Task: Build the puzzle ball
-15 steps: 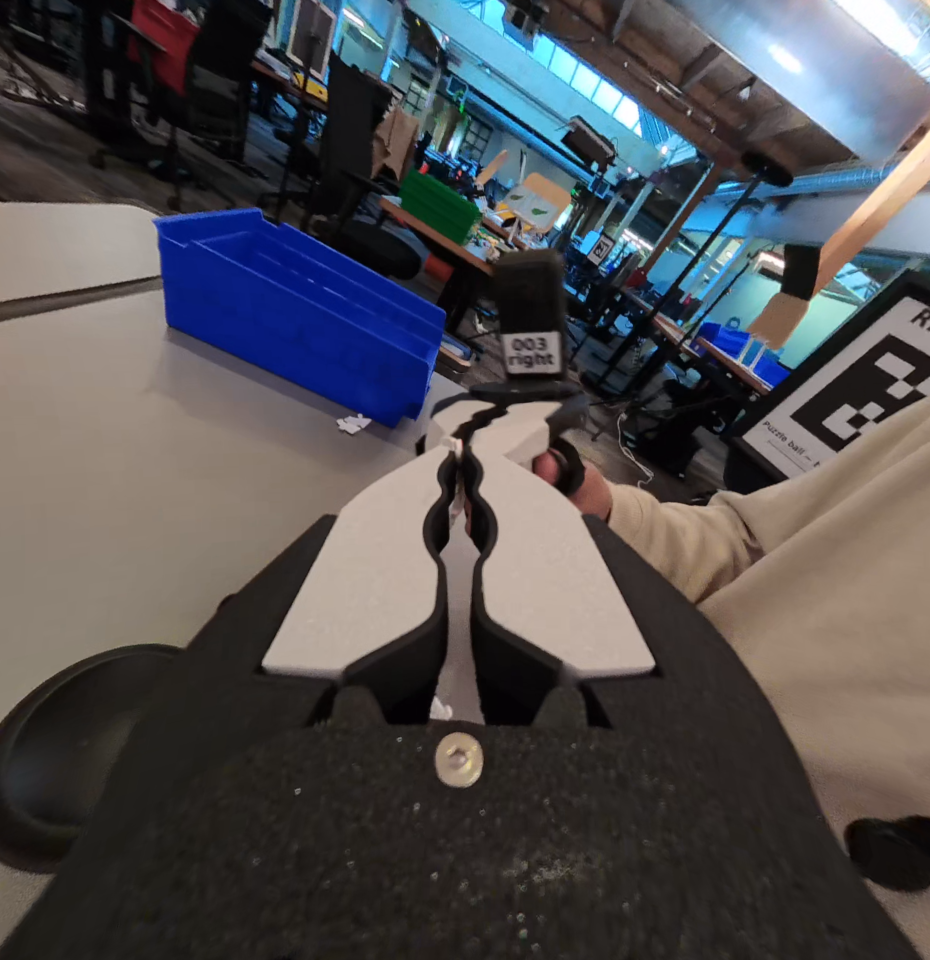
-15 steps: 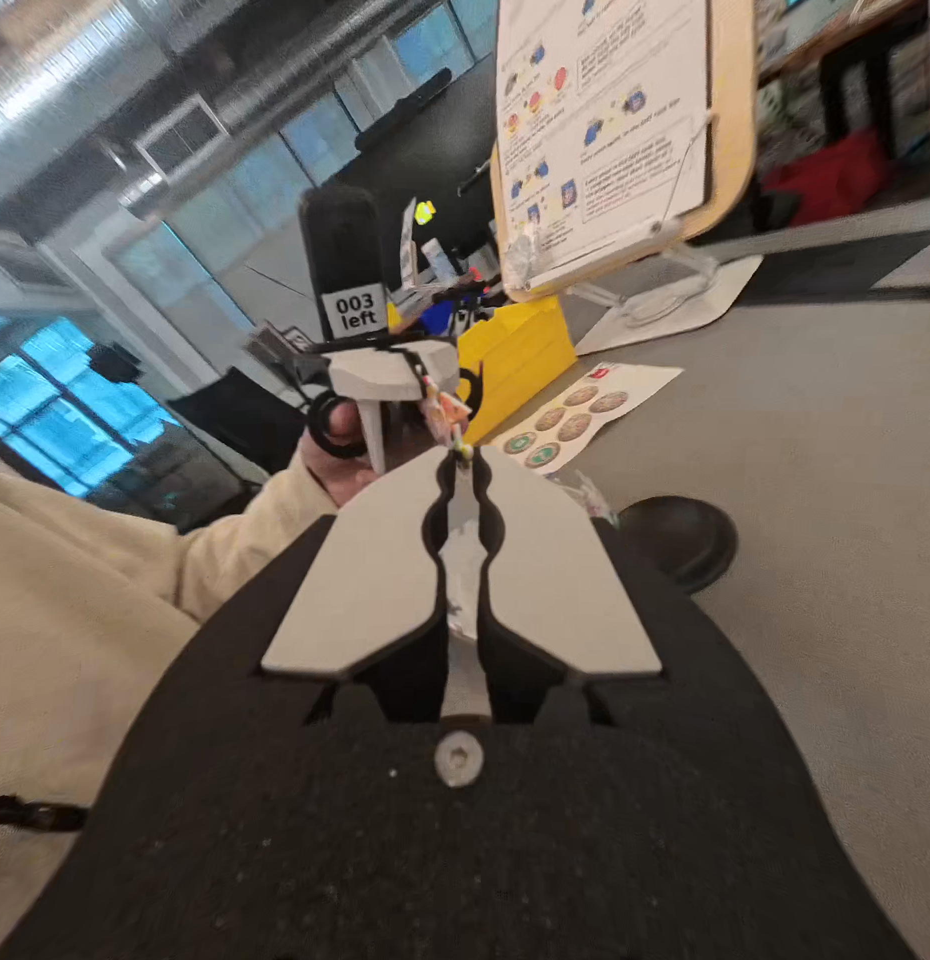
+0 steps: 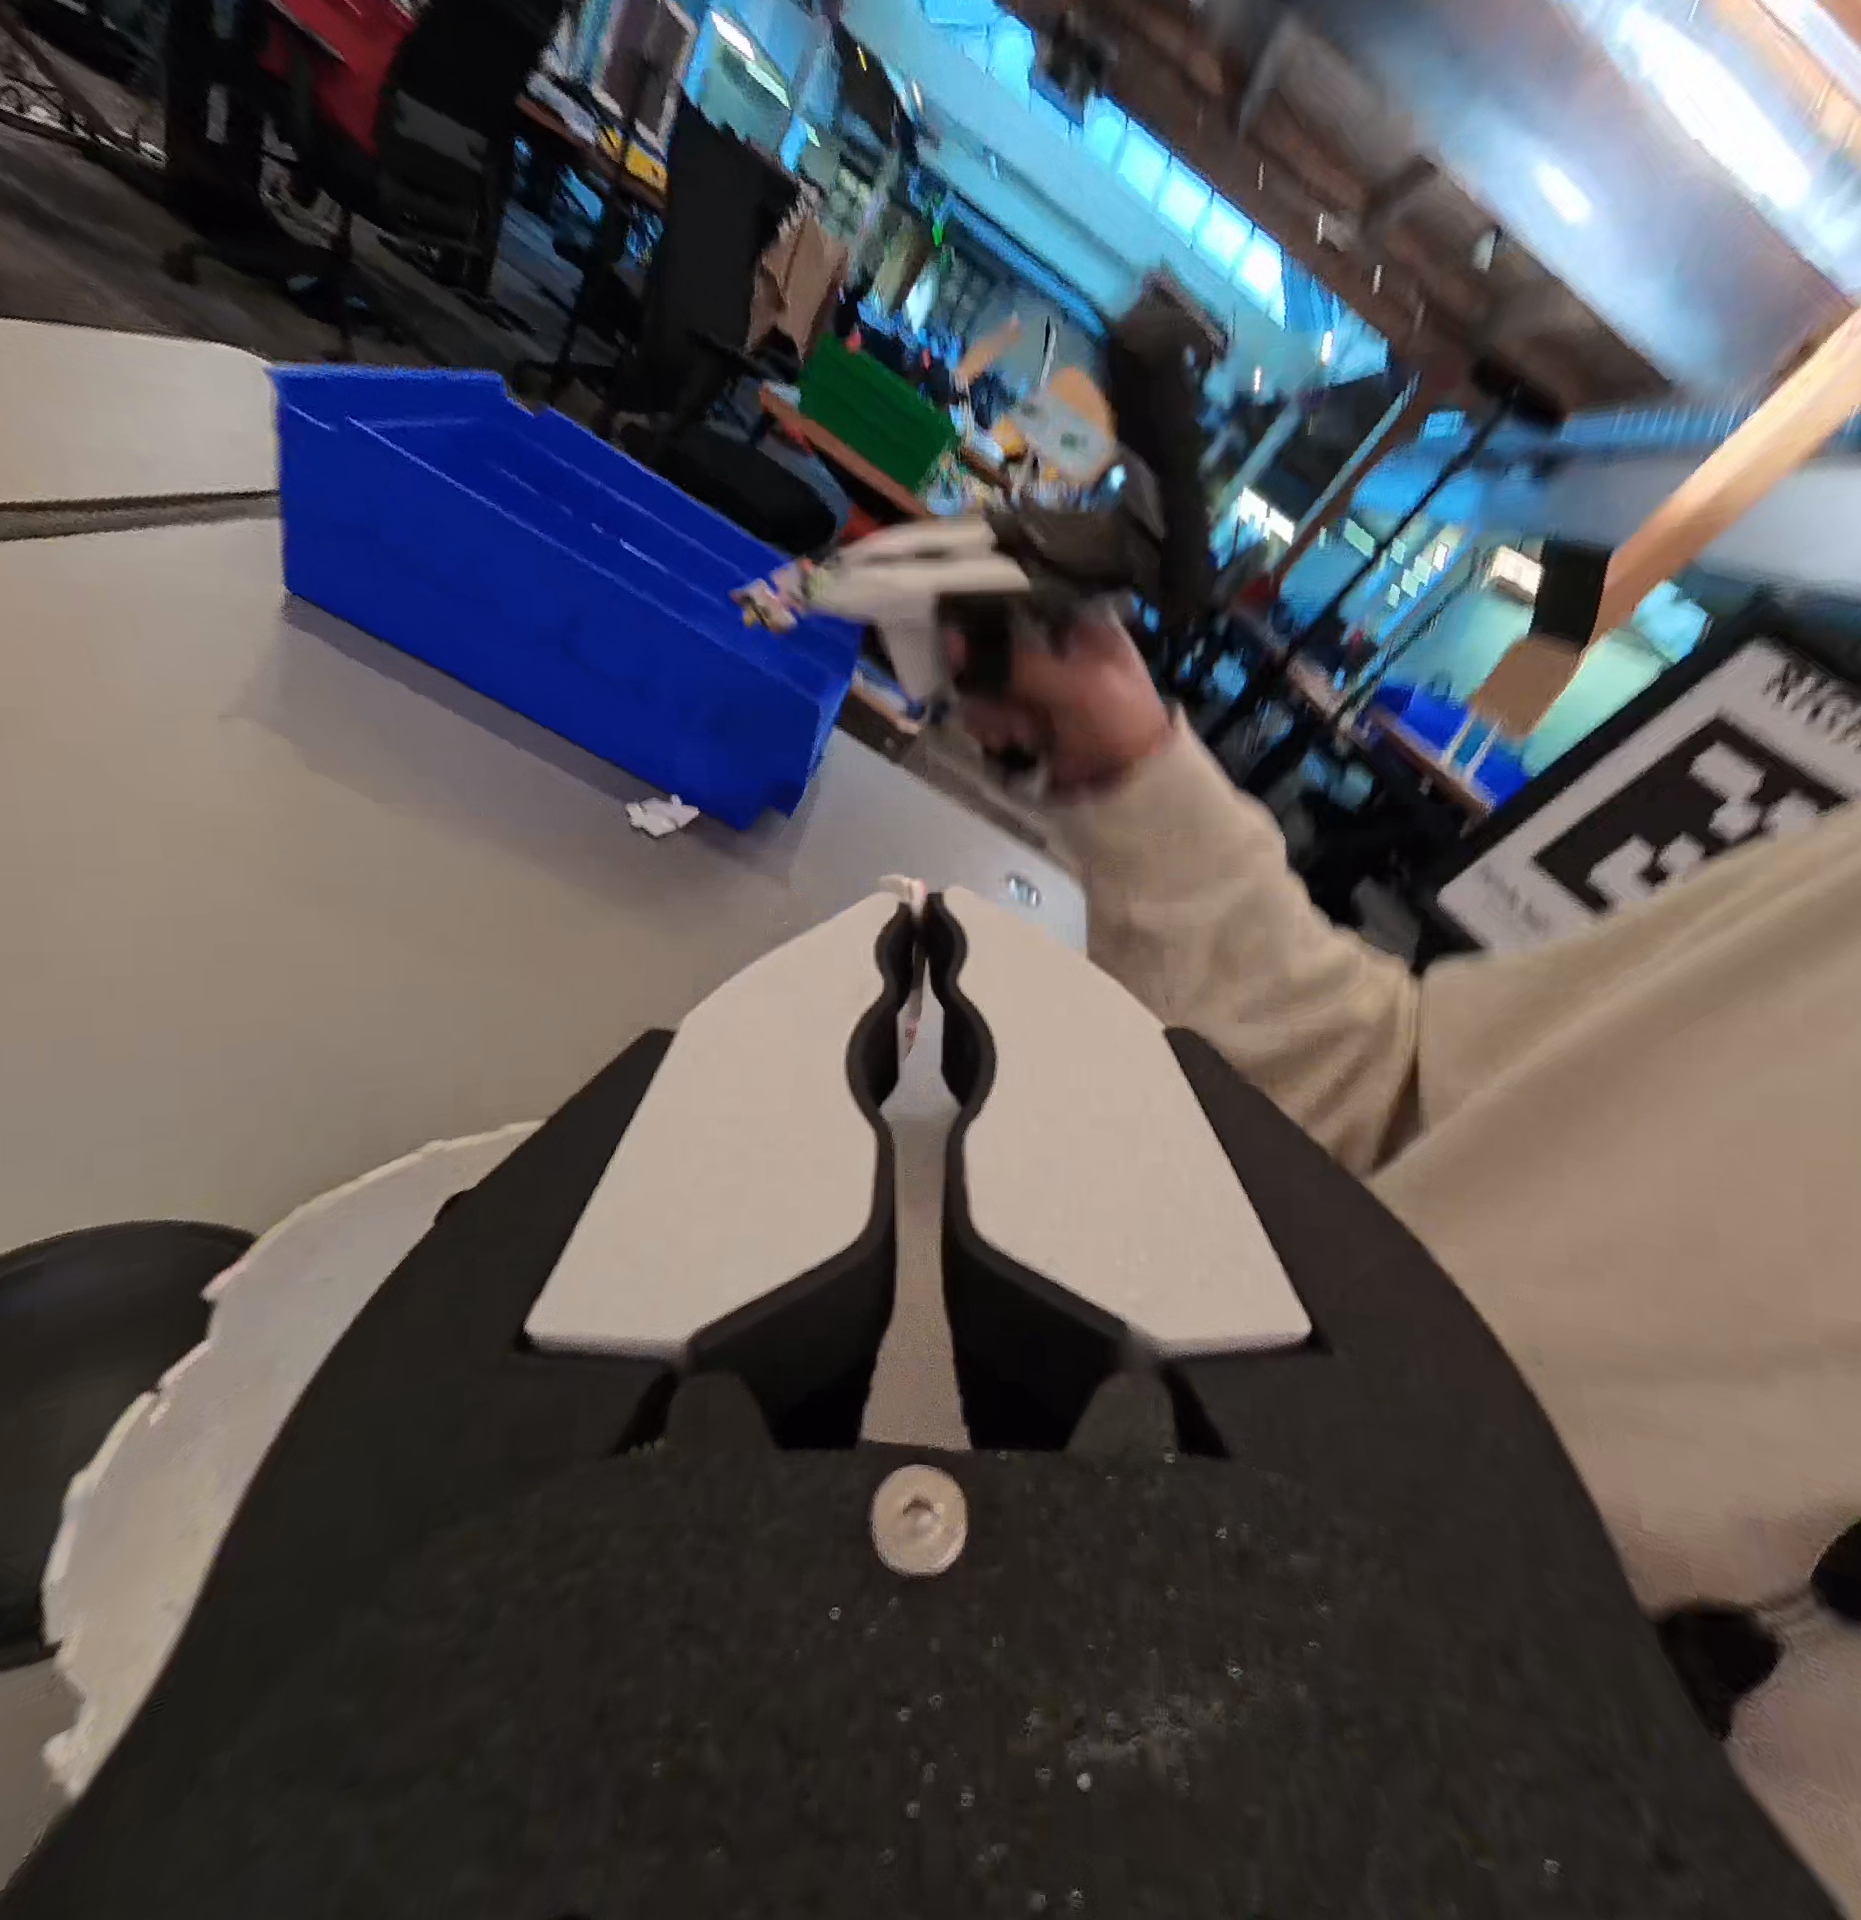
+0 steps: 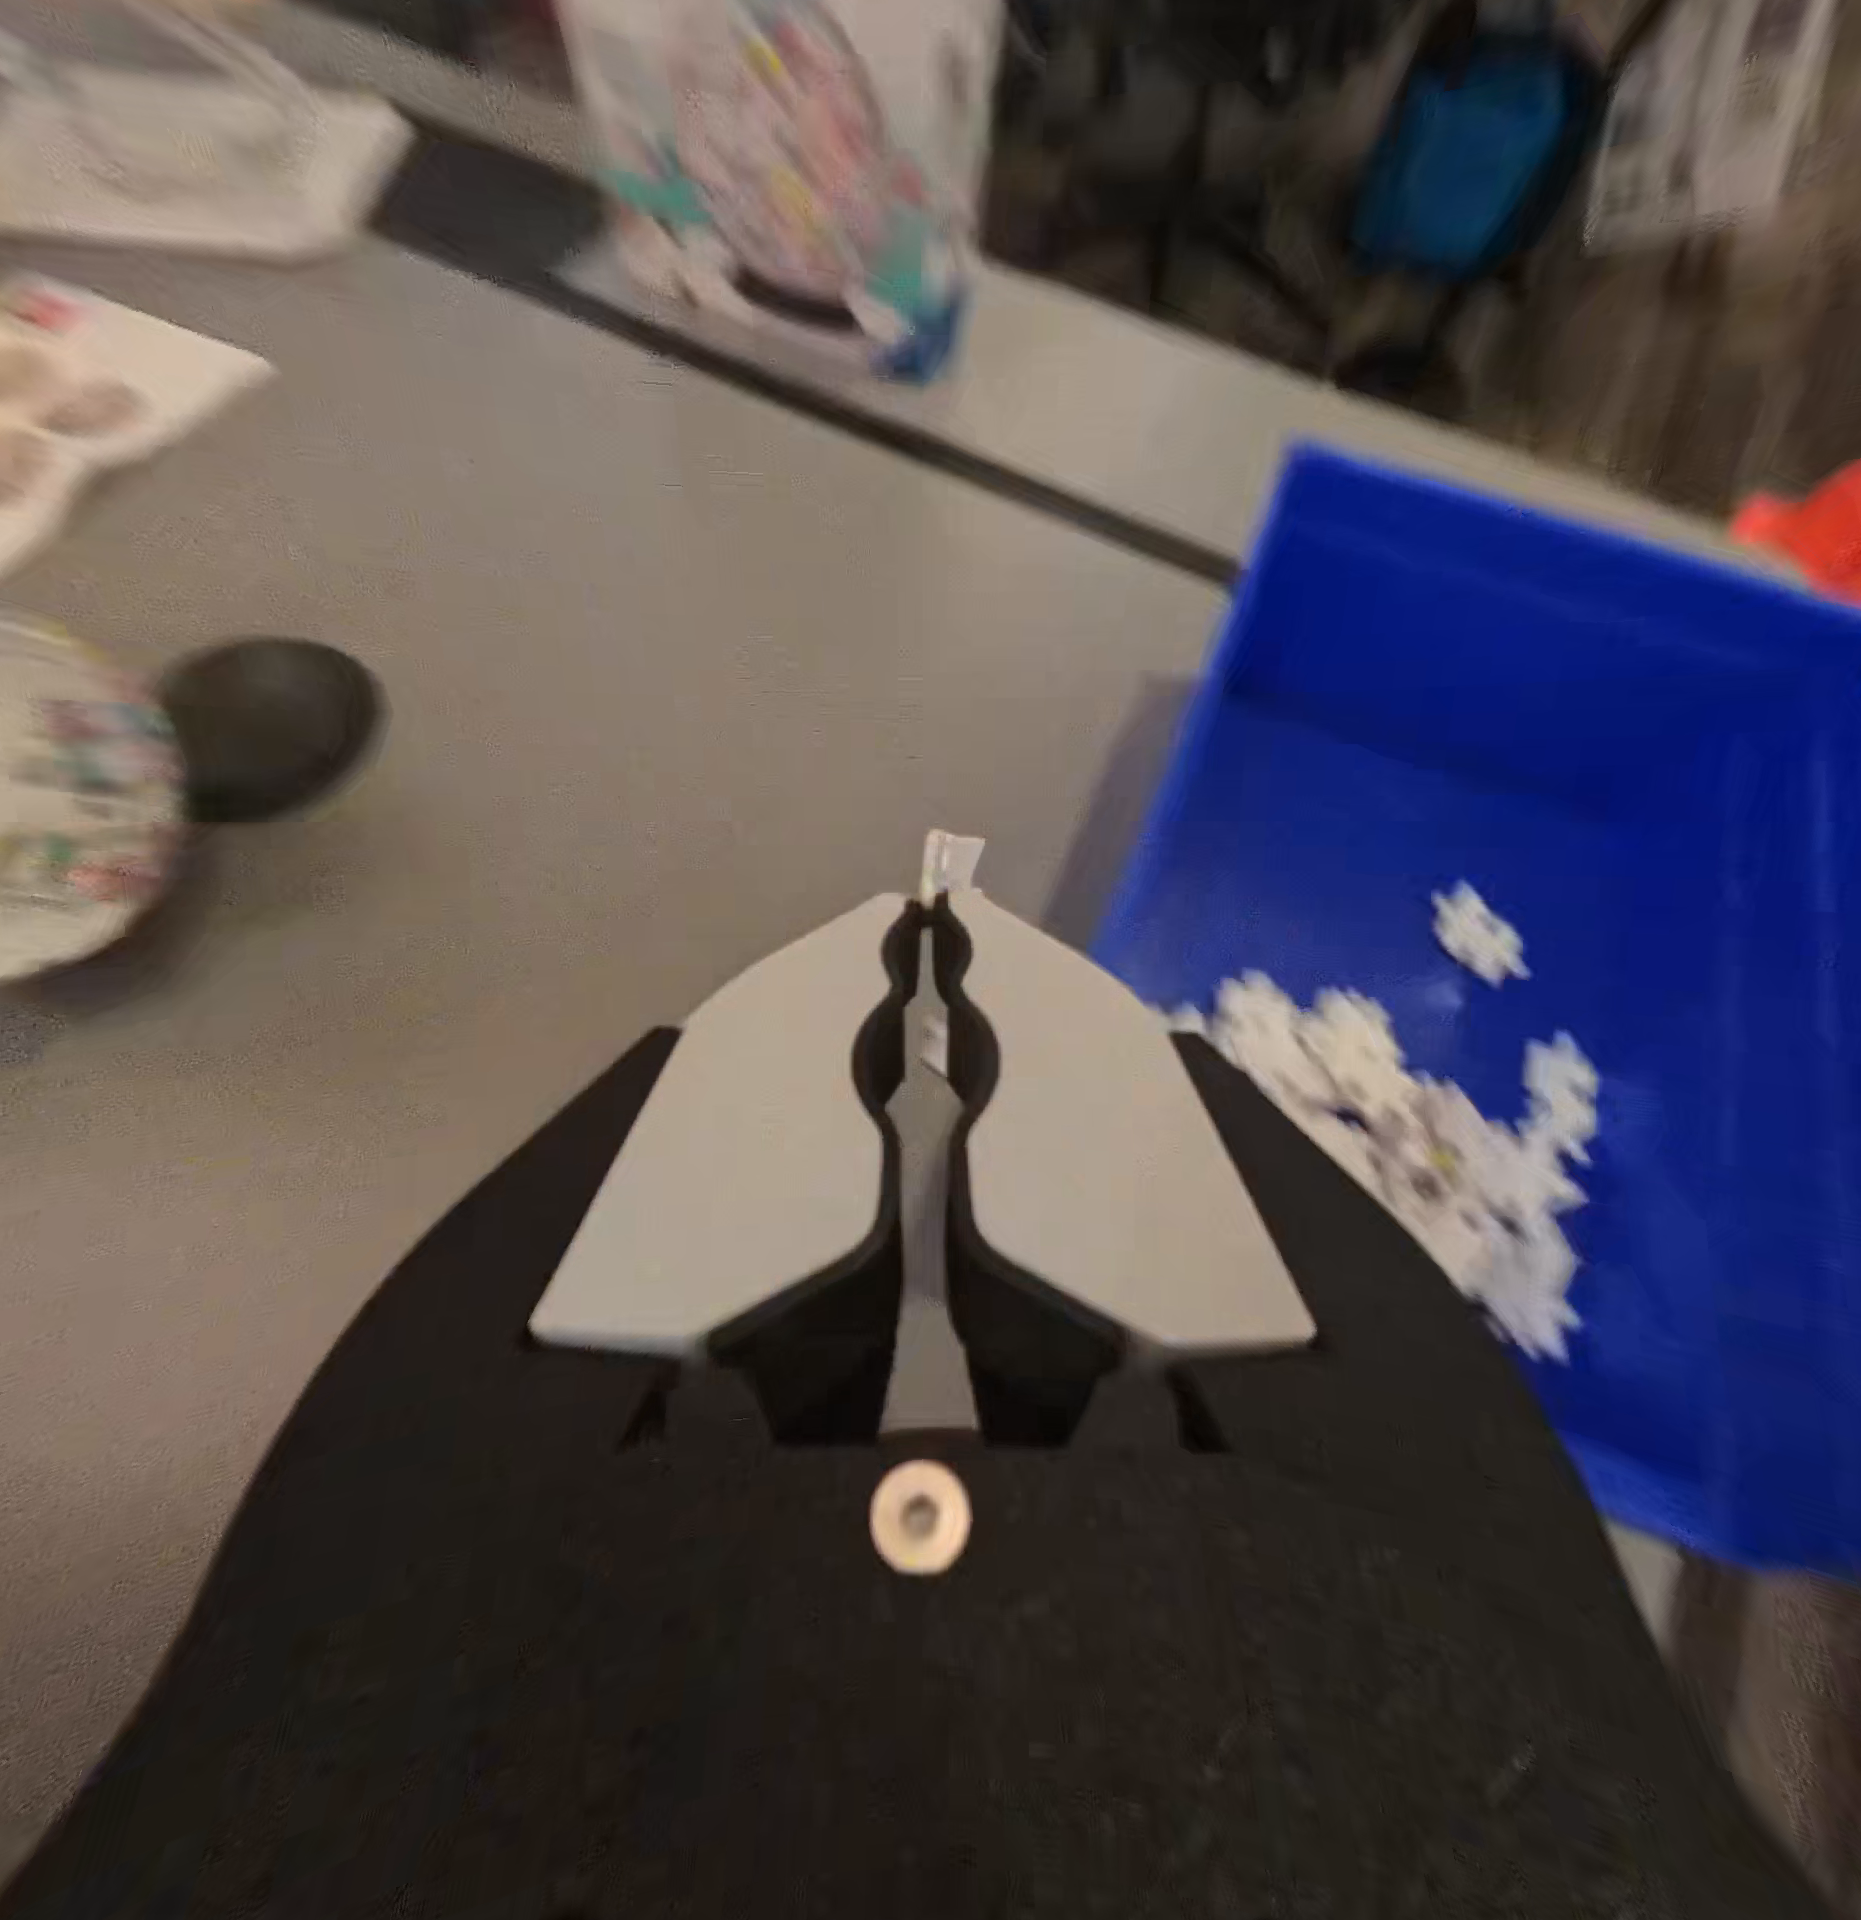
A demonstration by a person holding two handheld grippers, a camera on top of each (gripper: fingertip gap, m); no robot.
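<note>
Two grippers are in play, each pinching a small white puzzle piece at its tip. The left gripper (image 3: 921, 909) has its fingers drawn nearly together, with a thin pale piece (image 3: 910, 951) clamped edge-on between them; only a sliver of it shows. The right gripper (image 4: 931, 914) is likewise closed down on a white piece (image 4: 949, 860) whose tab projects just past the tips. In the left wrist view the right gripper (image 3: 801, 597) is seen farther off, raised above the blue bin (image 3: 552, 582).

The partly built puzzle ball (image 4: 64, 800), a pale printed dome, sits at the left edge of the right wrist view, just beside a black round stand (image 4: 271, 727) on the grey tabletop (image 4: 593, 644). Its white underside edge (image 3: 157, 1455) appears low left in the left wrist view. Loose white pieces (image 4: 1425, 1132) lie heaped in the bin. Both views are motion-blurred, so fine detail is uncertain.

Assessment: the step in hand appears to be piece handling, with both pieces held apart and clear of the ball. The right gripper is over or near the bin; whether its piece is to be kept or discarded cannot be told. The next move would call for bringing a held piece to the open rim of the ball, aligning tabs to notches, and pressing it home without crushing the thin card.
</note>
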